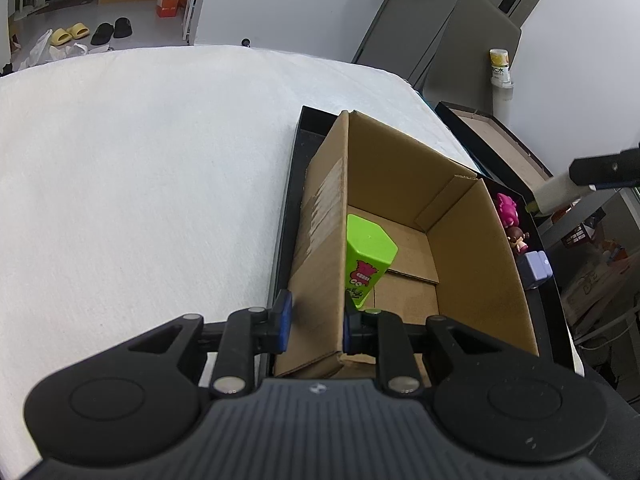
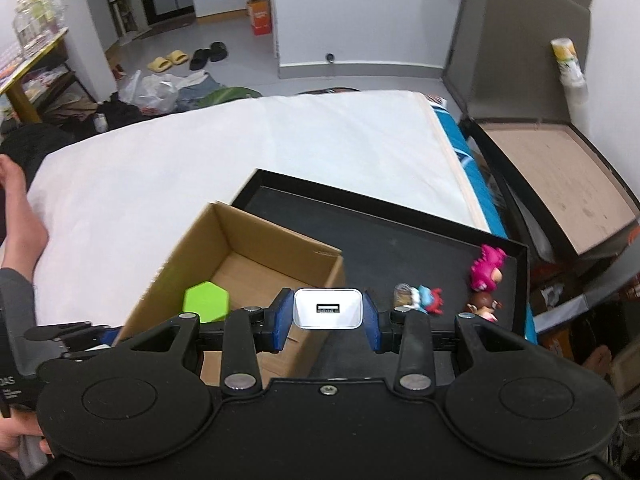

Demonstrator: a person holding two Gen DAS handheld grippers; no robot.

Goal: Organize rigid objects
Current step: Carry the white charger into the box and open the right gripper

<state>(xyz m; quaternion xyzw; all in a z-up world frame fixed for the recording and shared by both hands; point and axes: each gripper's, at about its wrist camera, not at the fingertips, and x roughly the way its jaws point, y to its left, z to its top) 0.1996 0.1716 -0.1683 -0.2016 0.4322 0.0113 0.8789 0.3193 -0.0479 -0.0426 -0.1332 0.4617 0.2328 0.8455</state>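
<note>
Charger: white USB wall charger (image 2: pixel 328 309), port facing the camera, held in the air above the near edge of the tray, just right of the cardboard box.
Right gripper: right gripper (image 2: pixel 328 314) pinches the charger, one blue pad (image 2: pixel 282 320) pressed to each side.
Cardboard box: open brown cardboard box (image 1: pixel 460 240) stands inside the tray at its left end, flaps up.
Green container: lime-green six-sided container (image 1: pixel 366 258) with a pink cartoon print stands inside the box against its left wall; from the right wrist view only its top (image 2: pixel 206 300) shows.
Left gripper: left gripper (image 1: pixel 316 320) clamps the left wall of the box, one blue pad (image 1: pixel 285 318) outside the wall and the other inside.
Tray: shallow black tray (image 2: pixel 360 236) lies on a white padded surface (image 1: pixel 140 180).
Toys in the tray: pink figurine (image 2: pixel 486 268), small brown-haired doll (image 2: pixel 484 306), small blue and red toy (image 2: pixel 430 300) and a small jar (image 2: pixel 402 296) lie along the tray's right side; a lilac block (image 1: pixel 538 268) shows beside them in the left wrist view.
Person: a bare forearm (image 2: pixel 20 232) reaches in at the left edge of the right wrist view.
Room beyond: slippers (image 2: pixel 168 60), an orange carton (image 2: pixel 260 16) and plastic bags (image 2: pixel 156 88) on a grey floor.
</note>
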